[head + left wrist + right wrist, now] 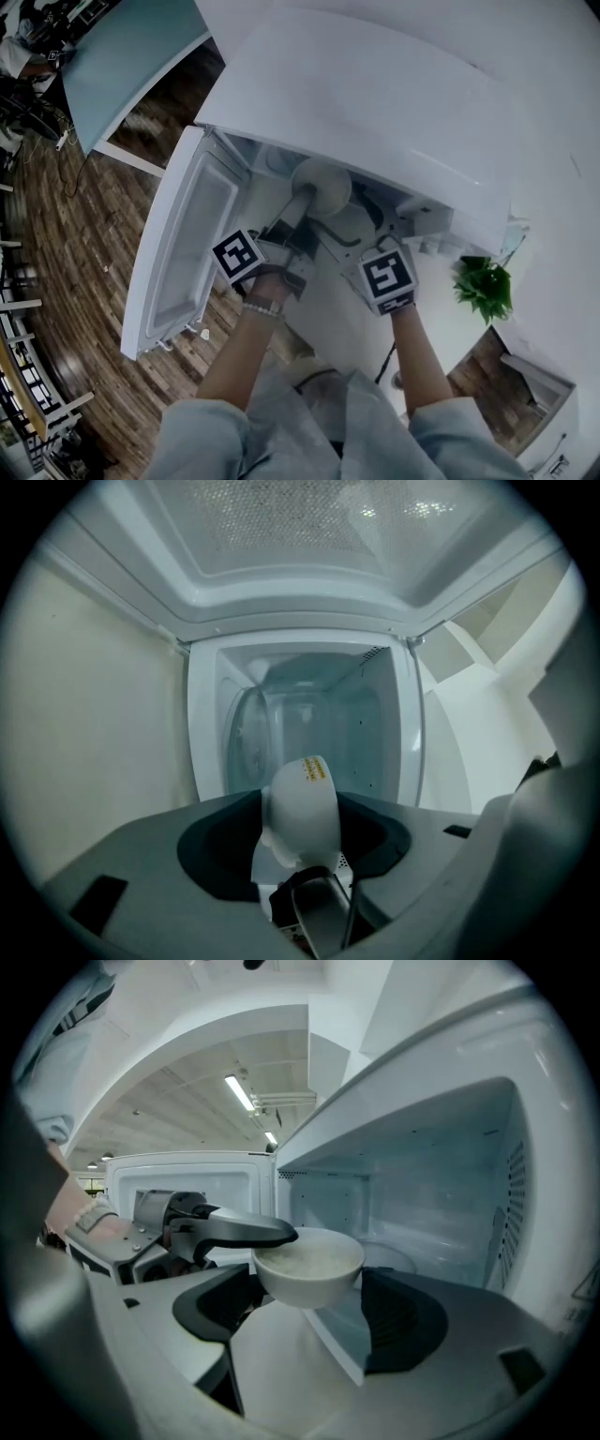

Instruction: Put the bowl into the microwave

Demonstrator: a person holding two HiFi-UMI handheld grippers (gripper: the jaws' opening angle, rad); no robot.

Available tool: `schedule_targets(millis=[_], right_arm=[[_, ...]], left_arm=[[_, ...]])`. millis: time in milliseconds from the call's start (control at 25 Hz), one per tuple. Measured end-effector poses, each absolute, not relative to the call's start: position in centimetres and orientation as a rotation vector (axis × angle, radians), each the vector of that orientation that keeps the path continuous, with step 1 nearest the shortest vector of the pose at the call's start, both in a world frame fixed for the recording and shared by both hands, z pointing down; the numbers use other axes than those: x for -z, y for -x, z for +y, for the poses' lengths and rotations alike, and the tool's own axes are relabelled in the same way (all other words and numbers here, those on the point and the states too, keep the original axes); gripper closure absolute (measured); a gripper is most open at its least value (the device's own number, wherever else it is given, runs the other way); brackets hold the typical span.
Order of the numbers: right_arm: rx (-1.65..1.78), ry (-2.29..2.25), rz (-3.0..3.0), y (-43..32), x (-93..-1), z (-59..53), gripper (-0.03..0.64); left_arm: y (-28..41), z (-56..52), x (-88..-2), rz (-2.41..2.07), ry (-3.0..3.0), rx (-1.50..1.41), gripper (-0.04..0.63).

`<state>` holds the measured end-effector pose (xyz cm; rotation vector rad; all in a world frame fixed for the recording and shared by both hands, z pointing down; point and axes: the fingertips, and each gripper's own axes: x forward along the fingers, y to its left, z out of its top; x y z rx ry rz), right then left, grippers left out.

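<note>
My left gripper [298,211] is shut on the rim of a white bowl [321,186] and holds it at the mouth of the white microwave [375,103]. In the right gripper view the bowl [309,1267] hangs just in front of the open cavity, with pale contents in it and the left gripper's finger [246,1230] lying across its rim. The left gripper view shows the bowl [302,803] edge-on against the cavity. My right gripper [361,246] waits beside it, with its jaws [309,1326] wide apart and touching nothing.
The microwave door [183,248] stands swung open to the left. A glass turntable [386,1258] lies on the cavity floor. A green plant [485,286] stands on the white counter at the right. Dark wood floor lies to the left.
</note>
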<state>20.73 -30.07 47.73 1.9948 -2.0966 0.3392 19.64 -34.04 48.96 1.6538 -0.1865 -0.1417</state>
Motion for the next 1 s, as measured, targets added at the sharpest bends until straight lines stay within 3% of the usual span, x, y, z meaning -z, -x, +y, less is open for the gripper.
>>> schedule_targets(millis=[1000], right_arm=[[-0.365,-2.074,-2.001,-22.7,-49.9,-32.9,0.262]], left_arm=[[-21.0,-35.7,-51.8,-0.228,-1.67,0.042,0.368]])
